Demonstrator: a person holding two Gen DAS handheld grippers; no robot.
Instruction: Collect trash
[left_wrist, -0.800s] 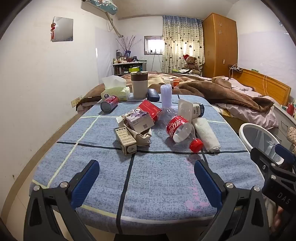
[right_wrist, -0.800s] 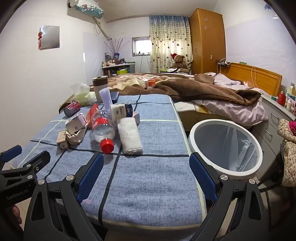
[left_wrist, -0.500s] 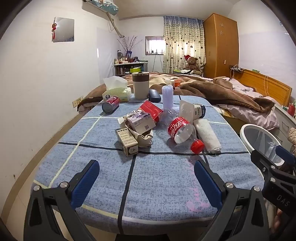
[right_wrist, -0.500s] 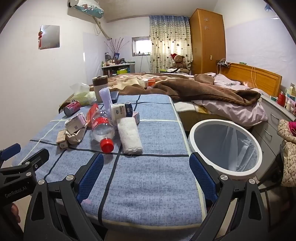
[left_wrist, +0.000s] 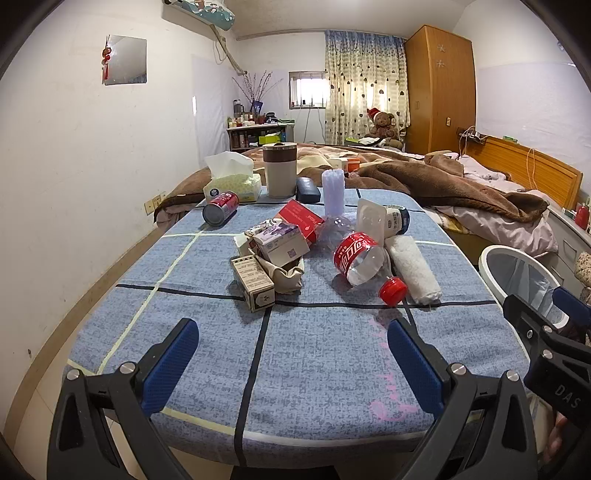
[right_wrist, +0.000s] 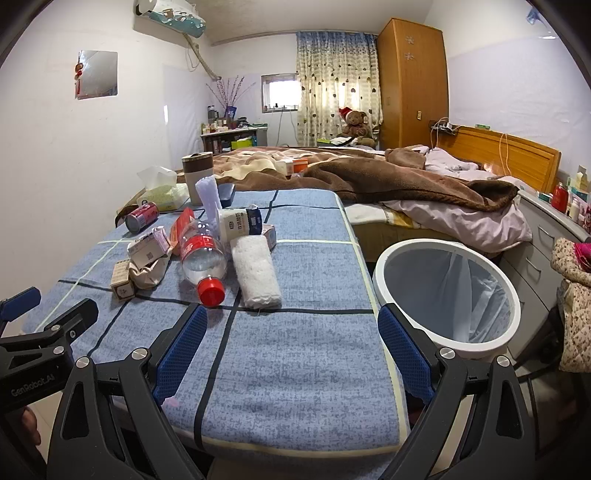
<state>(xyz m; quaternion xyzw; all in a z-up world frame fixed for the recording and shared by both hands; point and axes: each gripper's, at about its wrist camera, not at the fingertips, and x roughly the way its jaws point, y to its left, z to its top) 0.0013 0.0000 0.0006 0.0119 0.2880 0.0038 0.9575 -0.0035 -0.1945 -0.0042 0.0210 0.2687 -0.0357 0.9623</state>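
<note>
Trash pile sits mid-table on the blue cloth (left_wrist: 295, 350): a clear bottle (left_wrist: 360, 258) with red label and red cap lying on its side, a white roll (left_wrist: 413, 267) touching it on the right, a small brown carton (left_wrist: 255, 282) nearest the camera, a purple-white box (left_wrist: 282, 243) on a crumpled beige bag (left_wrist: 284, 273), a red packet (left_wrist: 301, 219), and a red can (left_wrist: 221, 207) lying apart at far left. A white tub (right_wrist: 240, 223) with a blue band lies behind the bottle.

Right view alone shows the whole bin (right_wrist: 448, 291): white rim, grey liner, on the floor just beside the table's right edge. Left view catches only its near rim.

Writing: "DAS" on the right tongs' body in the left view, "GenRobot.AI" on the left tongs' body in the right view. Bottle label script unreadable.

Left gripper (left_wrist: 291, 354) tilted down over the near table edge, jaws fully apart, holding nothing. Right gripper (right_wrist: 291, 341) likewise tilted down, jaws wide, nothing held.
</note>
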